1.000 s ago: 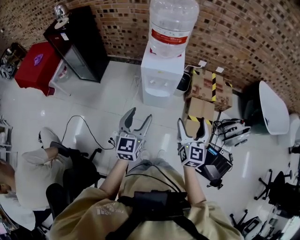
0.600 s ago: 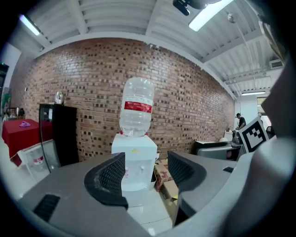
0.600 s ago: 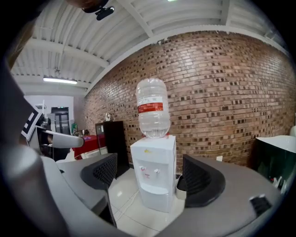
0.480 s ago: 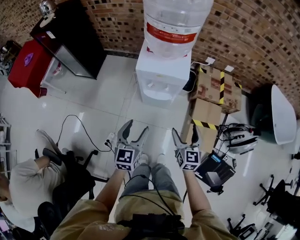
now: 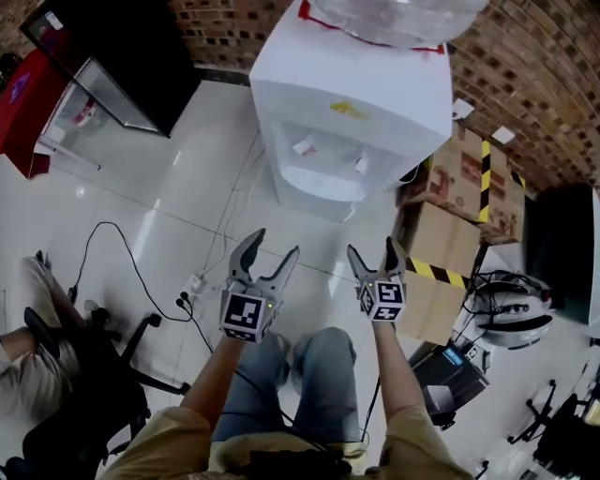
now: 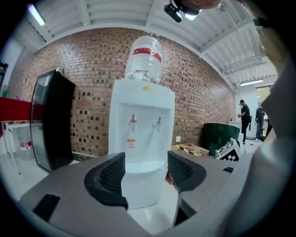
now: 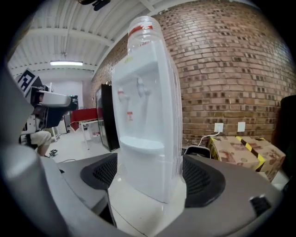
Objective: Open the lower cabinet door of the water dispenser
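Task not really started, by my read. The dispenser (image 5: 349, 112) stands against the brick wall, bottle (image 5: 389, 14) on top, taps and drip tray facing me. Its lower door (image 6: 141, 185) is the white front under the tray. In the left gripper view it looks flush and closed, no gap, and I can't make out a handle or seam from here. The head view hides that front under the tray ledge.

My left gripper (image 5: 274, 244) hangs in front of the dispenser, well apart from it, jaws spread wide with nothing in them. Its view only shows the dispenser's lower body far beyond the pads. My right gripper (image 5: 373, 247) is also short of the dispenser, more toward the side where the boxes are, jaws wide apart and empty too. Its view catches the dispenser at an angle, from a corner.

The boxes (image 5: 459, 183) sit just right of the dispenser as I see it, and the fridge (image 5: 112, 47) is well off to its left.

Done: nothing on the door. Left: close in on the dispenser, get low to the door, find its edge or handle, grip or hook it, swing it out. I can't tell which side it hinges on
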Demonstrator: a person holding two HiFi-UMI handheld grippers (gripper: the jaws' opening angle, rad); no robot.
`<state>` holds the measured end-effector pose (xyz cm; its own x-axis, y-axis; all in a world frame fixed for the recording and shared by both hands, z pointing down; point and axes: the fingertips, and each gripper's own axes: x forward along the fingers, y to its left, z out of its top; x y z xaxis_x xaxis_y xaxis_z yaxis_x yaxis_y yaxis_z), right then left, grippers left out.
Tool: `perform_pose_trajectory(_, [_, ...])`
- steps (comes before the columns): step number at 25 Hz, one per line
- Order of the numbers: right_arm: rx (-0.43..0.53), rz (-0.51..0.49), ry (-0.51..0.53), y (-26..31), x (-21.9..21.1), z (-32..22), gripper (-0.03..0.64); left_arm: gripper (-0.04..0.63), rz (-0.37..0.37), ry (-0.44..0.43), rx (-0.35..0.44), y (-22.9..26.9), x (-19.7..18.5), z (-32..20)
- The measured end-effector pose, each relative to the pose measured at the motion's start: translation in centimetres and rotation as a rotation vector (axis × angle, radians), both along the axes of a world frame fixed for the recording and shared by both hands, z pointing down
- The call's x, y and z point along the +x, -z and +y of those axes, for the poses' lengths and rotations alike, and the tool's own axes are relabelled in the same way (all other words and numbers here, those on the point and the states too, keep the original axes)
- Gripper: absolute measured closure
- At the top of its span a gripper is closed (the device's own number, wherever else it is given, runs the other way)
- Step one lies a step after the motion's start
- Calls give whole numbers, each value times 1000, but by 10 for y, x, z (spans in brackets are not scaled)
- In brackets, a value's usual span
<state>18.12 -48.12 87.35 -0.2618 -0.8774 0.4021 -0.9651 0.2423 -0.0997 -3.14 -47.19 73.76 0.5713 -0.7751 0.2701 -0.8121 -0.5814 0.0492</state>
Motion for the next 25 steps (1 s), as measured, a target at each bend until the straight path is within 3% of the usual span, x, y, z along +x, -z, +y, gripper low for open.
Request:
perform_pose_trajectory(5, [50, 61, -28, -100, 24, -58, 164, 313, 34, 35, 26, -87, -5, -19])
perform_pose_trajectory(10, [113, 62, -35, -137, 31, -112, 187, 313, 9, 46, 59, -138, -29, -29])
perform_pose_trajectory(14, [115, 43, 20, -143, 29, -136, 187, 313, 39, 75, 84, -144, -41, -23])
perform_pose_trajectory(17, [131, -9, 84, -129, 16, -142, 246, 313, 68, 83, 66, -134, -48, -15])
perform_pose_trajectory(20, [142, -77, 72, -116, 10, -147, 254, 313, 76, 97, 75, -124, -55, -12])
perform_pose_trajectory(25, [121, 14, 76, -121, 15, -143, 287, 313, 79, 109, 92, -119, -61, -5])
